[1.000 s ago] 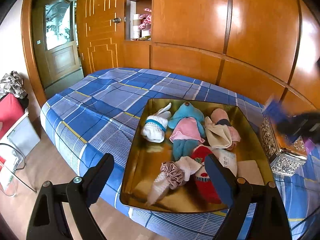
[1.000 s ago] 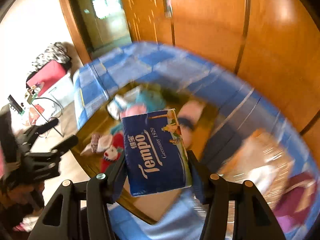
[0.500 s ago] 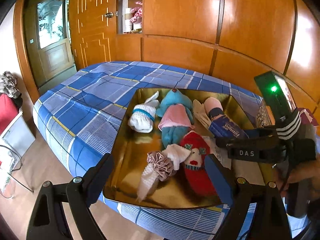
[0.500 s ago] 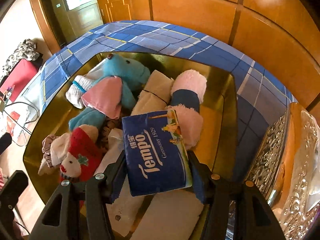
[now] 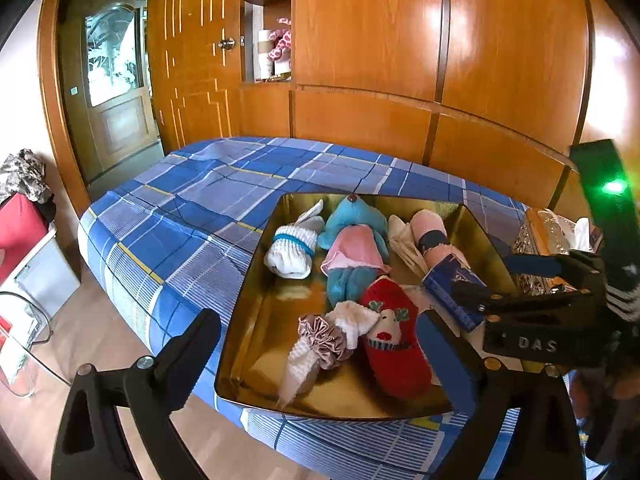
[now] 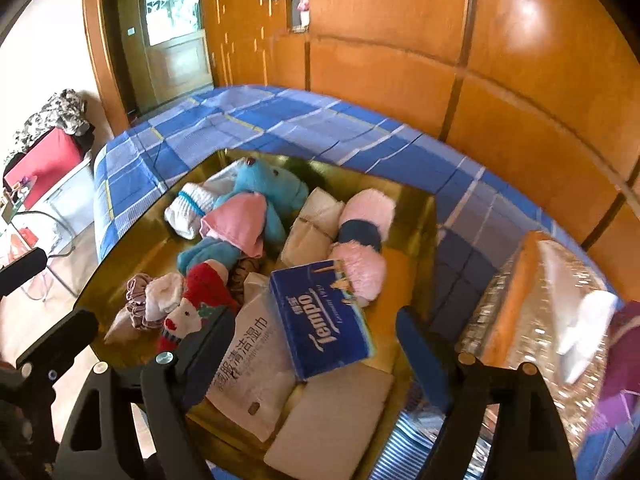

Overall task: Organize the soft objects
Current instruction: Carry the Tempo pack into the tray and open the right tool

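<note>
Filling the upper half of both views: a wall of orange wooden panels [image 5: 400, 60], with a panelled door [image 5: 188, 60] toward the upper left. Below, across the middle of the frame, a bed in a blue plaid sheet [image 5: 192, 208]. On the sheet, lower centre, a gold tray [image 5: 256, 340] crowded with soft things. Just right of the tray in the right wrist view, touching or nearly touching its edge, an ornate silvery box [image 6: 520, 320], partly blurred.

Inside the tray, toward its upper edge: a blue plush toy [image 6: 260, 188] in a pink skirt, lying lengthwise; a pink fluffy roll [image 6: 368, 232] with a dark band to its right; a folded beige cloth [image 6: 316, 224] between the two. Left of the plush, a white sock [image 5: 290, 250] with blue stripes. Lower down, a red reindeer sock [image 5: 394, 340], and against its left side a mauve scrunchie [image 5: 324, 342] on a white cloth.

Lower centre of the right wrist view — the blue Tempo tissue pack [image 6: 324, 316], resting tilted on a white wet-wipe packet [image 6: 248, 364] and against the pink roll, free of both pads. Right gripper [image 6: 316, 340] with jaws just spread wide, the pack lying between and ahead of the fingers, untouched.

Left gripper [image 5: 320, 344] at the bottom of its own view, jaws wide apart, nothing between the pads — hovering over the near edge of the tray.
</note>
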`<state>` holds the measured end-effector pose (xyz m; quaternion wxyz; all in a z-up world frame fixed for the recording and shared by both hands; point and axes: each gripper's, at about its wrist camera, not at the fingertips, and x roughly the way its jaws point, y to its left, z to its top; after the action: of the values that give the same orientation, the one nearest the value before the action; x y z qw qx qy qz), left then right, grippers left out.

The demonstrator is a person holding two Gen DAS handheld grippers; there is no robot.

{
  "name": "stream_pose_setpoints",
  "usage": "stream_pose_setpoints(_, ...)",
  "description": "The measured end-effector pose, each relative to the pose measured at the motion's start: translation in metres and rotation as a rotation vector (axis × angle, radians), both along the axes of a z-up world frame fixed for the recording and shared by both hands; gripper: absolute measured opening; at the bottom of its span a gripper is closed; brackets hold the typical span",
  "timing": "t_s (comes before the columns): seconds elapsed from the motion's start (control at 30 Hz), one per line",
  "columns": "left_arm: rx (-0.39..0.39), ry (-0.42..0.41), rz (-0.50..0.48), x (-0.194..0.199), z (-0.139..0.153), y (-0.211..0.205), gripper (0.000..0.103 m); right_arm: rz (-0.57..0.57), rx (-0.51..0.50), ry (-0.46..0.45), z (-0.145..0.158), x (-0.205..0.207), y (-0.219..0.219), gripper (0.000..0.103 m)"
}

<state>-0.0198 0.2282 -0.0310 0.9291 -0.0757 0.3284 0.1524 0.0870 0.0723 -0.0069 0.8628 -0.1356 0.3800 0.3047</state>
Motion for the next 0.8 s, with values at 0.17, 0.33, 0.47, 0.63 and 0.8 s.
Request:
stream_pose_setpoints(0.17, 0.011, -0.026, 0.002, -0.004, 0.006, -0.008, 0.103, -0.099, 0.036, -0.101, 0.014, -0.019, -0.022, 0.084)
stream_pose_setpoints(0.33, 0.006, -0.046, -0.01, -0.008, 0.01, -0.018, 0.103, -0.235, 0.083, -0.116, 0.014, -0.032, -0.05, 0.084)
stream_pose_setpoints(0.47, 0.017, -0.063, -0.024, -0.01, 0.013, -0.03, 0.103, -0.314, 0.087, -0.132, 0.011, -0.04, -0.067, 0.084)
stream_pose_setpoints(0.63, 0.01, -0.071, -0.035, -0.012, 0.013, -0.039, 0.103, -0.346, 0.089, -0.133, 0.007, -0.043, -0.076, 0.084)
stream_pose_setpoints(0.8, 0.022, -0.071, -0.026, -0.012, 0.013, -0.042, 0.103, -0.336, 0.082, -0.148, 0.007, -0.048, -0.074, 0.084)
